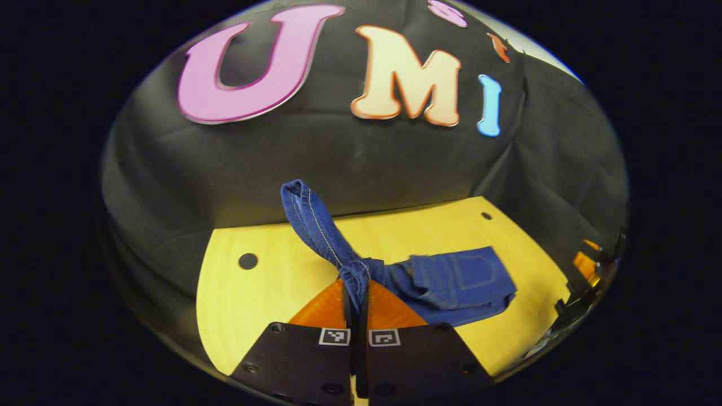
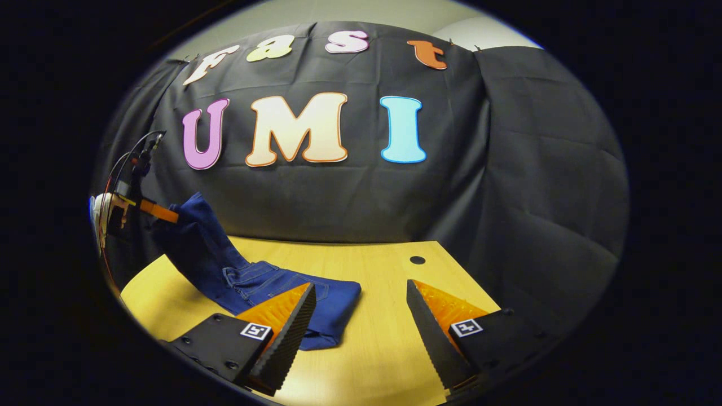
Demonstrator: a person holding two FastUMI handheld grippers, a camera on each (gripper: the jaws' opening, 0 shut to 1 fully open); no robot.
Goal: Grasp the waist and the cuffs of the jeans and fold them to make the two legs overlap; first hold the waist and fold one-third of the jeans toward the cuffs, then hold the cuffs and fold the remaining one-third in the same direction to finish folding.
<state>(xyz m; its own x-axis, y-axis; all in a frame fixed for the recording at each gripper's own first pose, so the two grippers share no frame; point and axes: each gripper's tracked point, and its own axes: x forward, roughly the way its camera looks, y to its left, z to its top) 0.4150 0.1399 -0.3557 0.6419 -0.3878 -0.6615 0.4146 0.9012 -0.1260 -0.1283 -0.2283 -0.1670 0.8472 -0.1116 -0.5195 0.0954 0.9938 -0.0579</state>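
A: Start with the biggest thing. What is underneath it all?

B: A yellow wooden table (image 2: 389, 338), backed by black cloth. It has small dark round holes near its far edge, 1 of them at (image 2: 417, 260).

A: And the jeans?

B: The jeans (image 2: 265, 287) lie on the table's left part in the right gripper view. The bulk is a folded heap resting flat on the wood, with a back pocket (image 1: 471, 273) facing up in the left gripper view. From that heap 1 end rises off the table, up and to the left.

A: What lifts it?

B: The left gripper (image 1: 355, 307). In its own view the 2 fingers are pressed together on a bunched piece of denim, and a hemmed edge of the cloth (image 1: 307, 211) sticks up beyond the tips. In the right gripper view the same gripper (image 2: 161, 213) sits at the far left, above table height, with the cloth hanging from it down to the heap.

A: Waist or cuff in that grip?

B: I cannot tell; it is too bunched.

A: And the right gripper?

B: The right gripper (image 2: 361, 316) has its 2 fingers spread wide, nothing between them. It hangs over bare wood, its left finger (image 2: 287, 332) overlapping the near edge of the heap in the picture.
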